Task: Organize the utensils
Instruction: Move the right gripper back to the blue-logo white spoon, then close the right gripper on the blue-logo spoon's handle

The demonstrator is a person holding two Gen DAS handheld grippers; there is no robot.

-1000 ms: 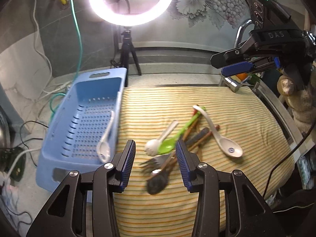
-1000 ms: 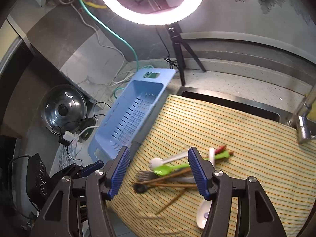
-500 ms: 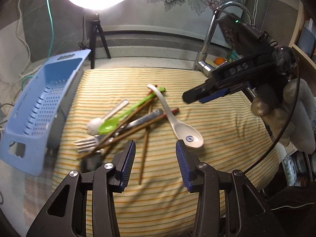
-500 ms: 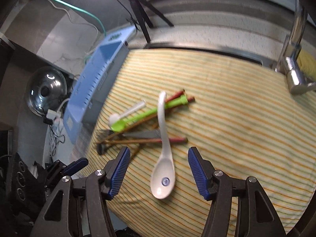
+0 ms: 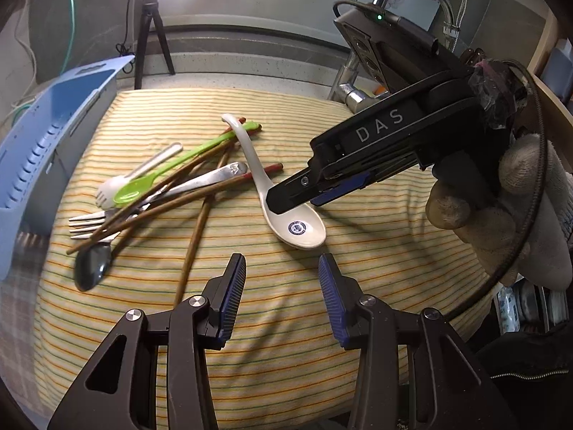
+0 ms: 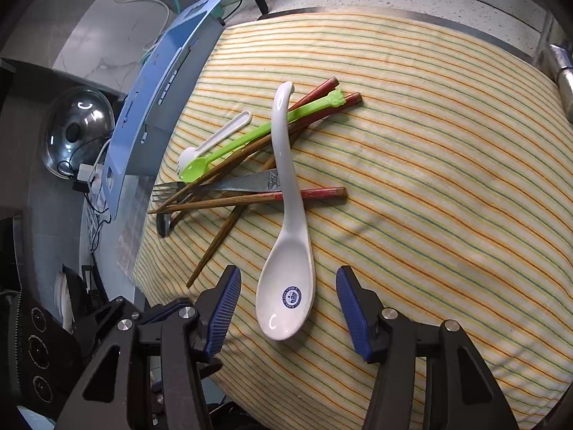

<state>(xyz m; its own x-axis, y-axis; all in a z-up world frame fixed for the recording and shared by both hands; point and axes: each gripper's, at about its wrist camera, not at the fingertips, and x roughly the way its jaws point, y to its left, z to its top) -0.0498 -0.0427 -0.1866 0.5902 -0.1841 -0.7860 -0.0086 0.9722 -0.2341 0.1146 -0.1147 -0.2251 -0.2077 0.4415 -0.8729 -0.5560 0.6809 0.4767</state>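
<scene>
White ceramic soup spoon (image 6: 286,279) now framed between the right gripper (image 6: 286,304) jaws, brought down over its bowl on the striped cloth (image 6: 447,179) (handle lying across the chopsticks (image 6: 250,199)). Jaws just narrowed, pads apart, not touching it. Likely next pick for the blue basket (image 5: 43,143). Left gripper (image 5: 283,294) jaws half-open, empty, hovering near.

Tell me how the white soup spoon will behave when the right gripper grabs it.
The white soup spoon looks glazed, so probably rigid, slick and chippable. Its handle lies across the chopsticks, so lifting may disturb them. The right gripper straddles its rounded bowl, which might squirt from the pads.
</scene>
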